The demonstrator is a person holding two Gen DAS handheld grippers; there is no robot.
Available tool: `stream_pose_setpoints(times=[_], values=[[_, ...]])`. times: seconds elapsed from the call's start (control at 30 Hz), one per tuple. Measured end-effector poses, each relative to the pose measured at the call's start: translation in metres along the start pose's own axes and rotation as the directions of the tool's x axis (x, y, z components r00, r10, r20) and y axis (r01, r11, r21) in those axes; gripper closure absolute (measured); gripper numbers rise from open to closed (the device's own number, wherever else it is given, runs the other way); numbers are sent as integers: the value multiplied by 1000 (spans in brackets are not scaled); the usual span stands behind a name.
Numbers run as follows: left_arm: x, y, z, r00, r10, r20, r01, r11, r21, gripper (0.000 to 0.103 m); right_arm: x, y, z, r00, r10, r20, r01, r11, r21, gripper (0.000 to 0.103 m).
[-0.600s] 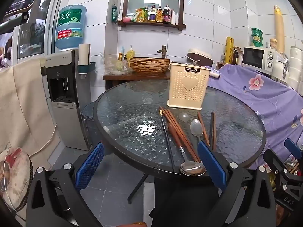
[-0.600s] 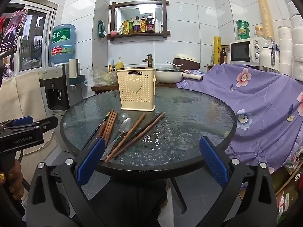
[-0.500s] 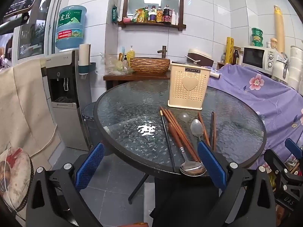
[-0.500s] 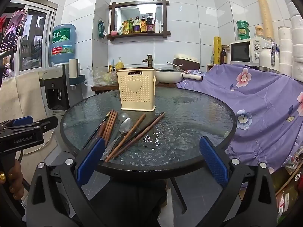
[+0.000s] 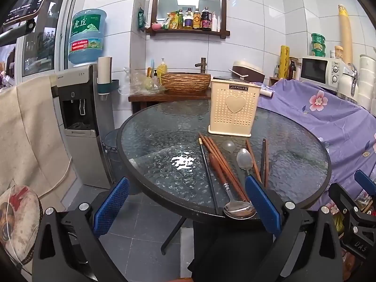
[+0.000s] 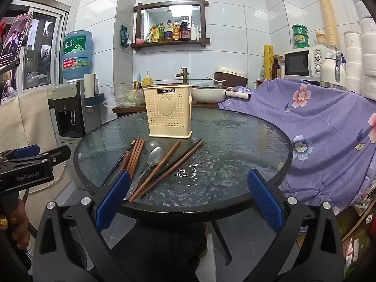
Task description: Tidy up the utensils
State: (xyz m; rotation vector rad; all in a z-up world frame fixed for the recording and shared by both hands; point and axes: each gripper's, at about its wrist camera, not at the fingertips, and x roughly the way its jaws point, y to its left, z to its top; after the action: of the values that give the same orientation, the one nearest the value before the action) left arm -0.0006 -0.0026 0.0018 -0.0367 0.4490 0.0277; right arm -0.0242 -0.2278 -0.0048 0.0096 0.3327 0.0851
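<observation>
White wall tiles back a round glass surface (image 5: 150,141) rimmed in black. On it, toward 12 o'clock in the right wrist view, a cream perforated utensil holder (image 6: 168,115) stands upright with a heart on its face; what it contains cannot be seen. Toward 6 o'clock of the holder lie the loose utensils: brown chopsticks (image 6: 164,166), a metal spoon (image 6: 154,156), a clear spoon (image 6: 151,144) that is hard to make out against the glass, a wooden-handled spoon (image 5: 235,208) with its bowl at the near rim, and a thin black stick (image 5: 208,174).

The left hand-held gripper (image 5: 186,205) has its blue pads spread wide with nothing between them; its right pad hides the near ends of several chopsticks. The right hand-held gripper (image 6: 188,196) is equally wide apart and empty, its left pad covering the handle ends. Both sit short of the surface edge.

A water dispenser (image 5: 77,108) stands at 9 o'clock, a purple floral cloth (image 6: 329,127) at 3 o'clock.
</observation>
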Motion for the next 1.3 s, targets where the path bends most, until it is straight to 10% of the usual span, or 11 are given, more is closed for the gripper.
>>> stream_pose_setpoints(times=[1.3], values=[[-1,-6,1,1000,-12,5,12,1000,19,6,1,1,0,1000,2,-4,-2,1000,-1,5]])
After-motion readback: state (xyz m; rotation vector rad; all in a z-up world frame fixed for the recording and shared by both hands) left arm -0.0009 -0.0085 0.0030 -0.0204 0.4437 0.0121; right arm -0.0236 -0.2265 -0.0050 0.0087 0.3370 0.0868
